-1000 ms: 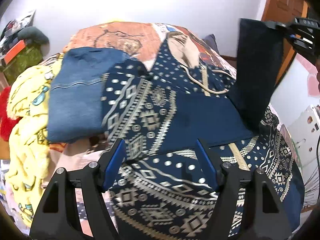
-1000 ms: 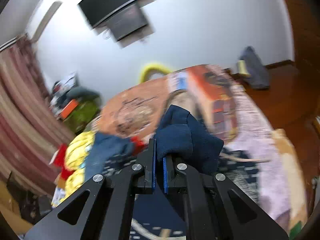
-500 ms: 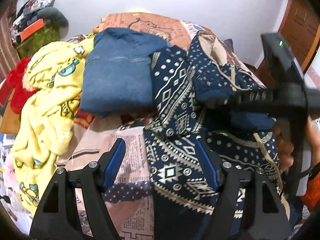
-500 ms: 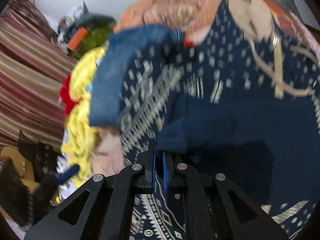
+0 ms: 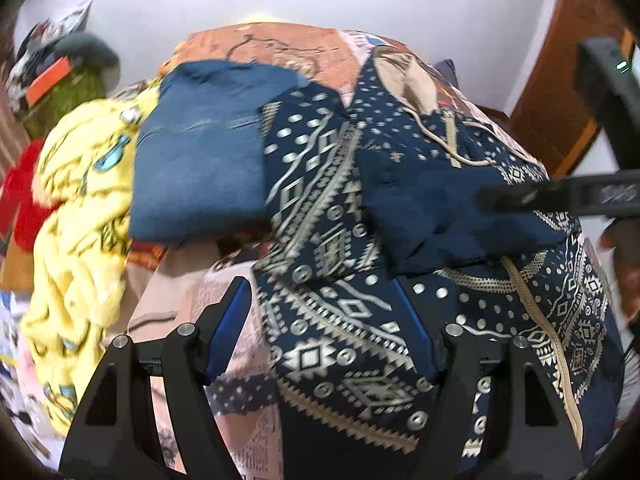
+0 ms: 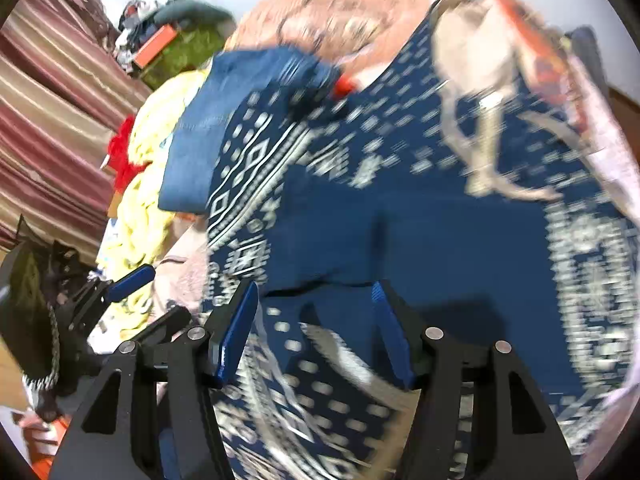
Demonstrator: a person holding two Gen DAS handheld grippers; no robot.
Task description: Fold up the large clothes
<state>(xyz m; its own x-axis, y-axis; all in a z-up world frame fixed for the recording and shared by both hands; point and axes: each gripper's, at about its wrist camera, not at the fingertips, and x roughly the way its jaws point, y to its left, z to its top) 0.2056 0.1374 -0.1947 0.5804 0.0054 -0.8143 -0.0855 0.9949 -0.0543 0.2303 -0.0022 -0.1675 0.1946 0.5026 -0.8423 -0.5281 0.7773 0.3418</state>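
Navy patterned hoodie (image 5: 352,320) spread on the bed (image 5: 280,48), its plain sleeve (image 6: 420,232) laid across the body; right claw (image 6: 316,332) opening, releasing it; left claw (image 5: 324,328) open, empty.

Off to my left I've got a crumpled yellow blanket with cartoon prints (image 5: 76,216) spilling down the side of the bed, and a red fuzzy thing (image 5: 20,196) tucked just beyond it. Behind those sits a green bundle (image 5: 64,96) with an orange box (image 5: 48,80) on top, against the white wall (image 5: 360,4). A wooden door (image 5: 560,92) shows on my right, and striped maroon curtains (image 6: 52,112) fill the left of the right-hand view.
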